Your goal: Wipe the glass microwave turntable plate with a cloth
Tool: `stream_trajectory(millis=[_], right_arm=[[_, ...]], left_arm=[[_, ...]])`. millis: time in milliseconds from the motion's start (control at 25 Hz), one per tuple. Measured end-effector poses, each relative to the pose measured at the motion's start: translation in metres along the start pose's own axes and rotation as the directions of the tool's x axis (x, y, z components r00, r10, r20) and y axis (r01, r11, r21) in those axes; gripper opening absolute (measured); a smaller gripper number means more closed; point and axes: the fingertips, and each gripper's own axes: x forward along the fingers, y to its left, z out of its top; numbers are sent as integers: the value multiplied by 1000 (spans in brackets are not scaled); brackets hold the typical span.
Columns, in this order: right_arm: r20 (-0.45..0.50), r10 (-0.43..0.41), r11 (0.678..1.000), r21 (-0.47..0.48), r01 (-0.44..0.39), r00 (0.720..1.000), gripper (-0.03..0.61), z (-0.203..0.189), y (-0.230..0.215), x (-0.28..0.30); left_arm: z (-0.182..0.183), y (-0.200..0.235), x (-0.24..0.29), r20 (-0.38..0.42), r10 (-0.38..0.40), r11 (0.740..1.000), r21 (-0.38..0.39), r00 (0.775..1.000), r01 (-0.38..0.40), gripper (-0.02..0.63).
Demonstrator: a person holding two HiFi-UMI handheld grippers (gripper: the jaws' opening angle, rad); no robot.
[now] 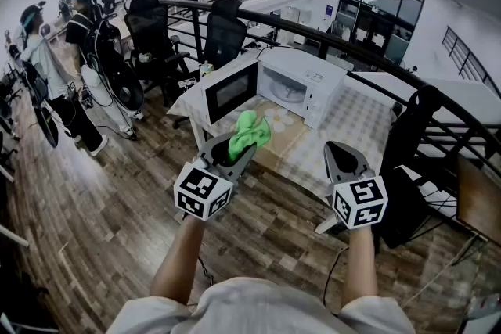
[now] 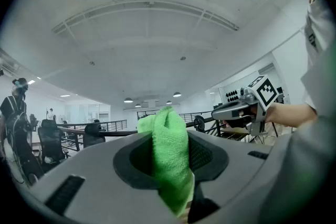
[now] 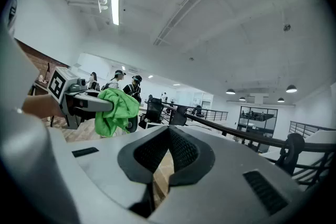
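My left gripper point(image 1: 239, 143) is shut on a bright green cloth point(image 1: 250, 131), which bunches out above its jaws point(image 2: 169, 149). It is held up in the air in front of the table, short of the white microwave point(image 1: 301, 86), whose door point(image 1: 231, 92) hangs open to the left. A pale round plate point(image 1: 282, 119) seems to lie on the table just before the microwave; it is small and unclear. My right gripper point(image 1: 341, 151) is raised beside the left, shut with nothing between its jaws point(image 3: 169, 150). In the right gripper view the cloth point(image 3: 114, 110) hangs from the left gripper point(image 3: 92, 105).
The table point(image 1: 352, 129) has a checked covering and stands against a black railing point(image 1: 368, 59). Office chairs point(image 1: 223, 35) stand behind the microwave. Several people point(image 1: 47, 74) stand at the far left on the wooden floor point(image 1: 102, 207). A dark chair point(image 1: 411, 137) is at the right.
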Motion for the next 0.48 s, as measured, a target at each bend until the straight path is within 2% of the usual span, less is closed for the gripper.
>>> stream_trajectory(millis=[200,480], right_arm=[[-2,-8,1000,5,8,1000,14,1,9,1],[-14,-36,998,43,37,999,14,-8,29,2]], left_arm=[[-1,4,-7,-5,-11,1000,11,1000,11,135],[-14,14,-22,-4,-32,999,-13,999,32,135]])
